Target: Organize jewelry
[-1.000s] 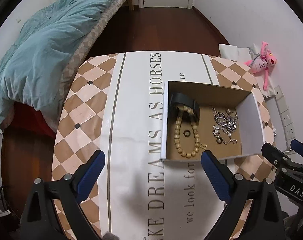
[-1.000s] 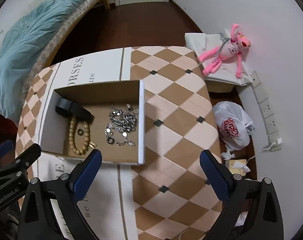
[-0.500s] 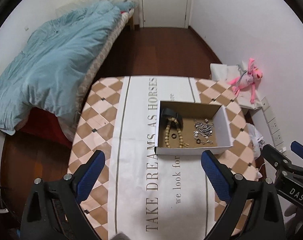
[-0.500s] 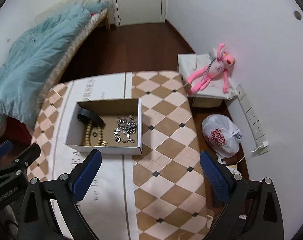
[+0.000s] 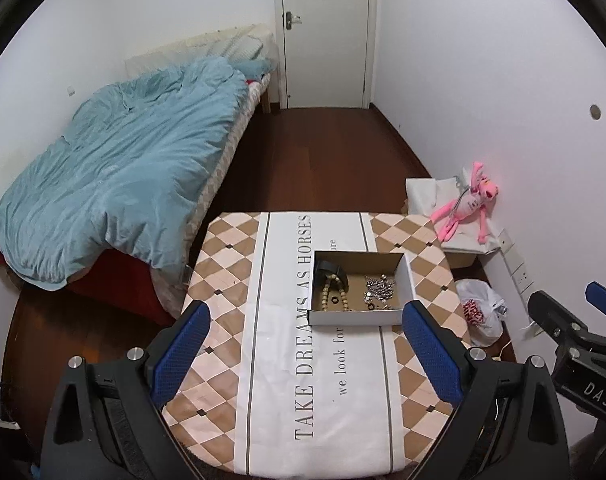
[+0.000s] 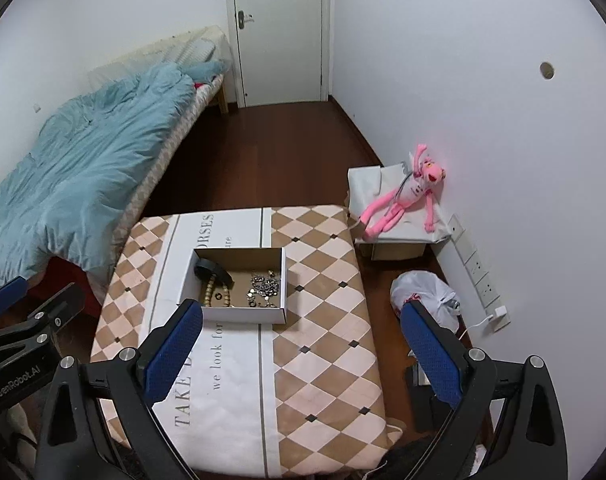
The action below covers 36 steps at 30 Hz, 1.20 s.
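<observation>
An open cardboard box (image 5: 407,280) (image 6: 283,280) sits on the table with the checkered cloth (image 5: 231,280) (image 6: 327,344). Inside lie a black bangle (image 5: 330,267) (image 6: 211,269), a beige bead bracelet (image 5: 331,294) (image 6: 209,295), a small dark ring (image 5: 335,300) and a heap of silver chain jewelry (image 5: 379,291) (image 6: 265,286). My left gripper (image 5: 305,354) is open and empty, high above the near part of the table. My right gripper (image 6: 303,354) is open and empty, also high and well back from the box.
A bed with a blue duvet (image 5: 115,176) stands left of the table. A pink plush toy (image 6: 403,196) lies on a white box by the right wall. A white plastic bag (image 6: 425,296) and wall sockets (image 6: 479,272) are on the right. A white door (image 5: 325,32) is at the back.
Both grippers have pulled up and back from the box, so the table and room now show much smaller. Both stay open. The jewelry in the box has not moved.
</observation>
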Available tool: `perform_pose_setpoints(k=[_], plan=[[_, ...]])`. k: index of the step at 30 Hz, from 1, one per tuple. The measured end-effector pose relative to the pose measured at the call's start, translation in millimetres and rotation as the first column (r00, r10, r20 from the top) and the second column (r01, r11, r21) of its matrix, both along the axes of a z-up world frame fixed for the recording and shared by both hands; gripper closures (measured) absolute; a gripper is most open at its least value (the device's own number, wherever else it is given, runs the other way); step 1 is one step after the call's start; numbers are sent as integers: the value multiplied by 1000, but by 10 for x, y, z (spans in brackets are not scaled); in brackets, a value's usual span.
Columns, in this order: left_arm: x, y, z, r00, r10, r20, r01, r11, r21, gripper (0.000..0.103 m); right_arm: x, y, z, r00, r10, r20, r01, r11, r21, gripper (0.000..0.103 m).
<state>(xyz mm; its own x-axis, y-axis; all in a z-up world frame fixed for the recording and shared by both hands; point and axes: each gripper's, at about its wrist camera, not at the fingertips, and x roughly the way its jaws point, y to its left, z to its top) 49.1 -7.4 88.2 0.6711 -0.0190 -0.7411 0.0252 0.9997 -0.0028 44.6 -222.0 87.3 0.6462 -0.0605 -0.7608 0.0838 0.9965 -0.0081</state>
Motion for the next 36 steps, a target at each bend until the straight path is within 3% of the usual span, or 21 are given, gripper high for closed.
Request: perform_pose_setpoints(k=[7,16,21,36], plan=[[-194,12,144,1000,1,17,0,1000,-9,5,-242,37,210,999,10,34,-10,1000,-10,0],[-218,-14,107,1000,6,-2,-6,1000,-12,5,-285,10,208,1000,9,17,-8,1000,-9,0],[-76,-22,53,1000,6,-29,-7,999,-36,5,-139,1,186,1000,3,5,-3,1000,-14,0],[450,-106,-124,994,14,-111,-13,1000,10,5,550,17,-96,997,-8,-82,4,999,-54,0]])
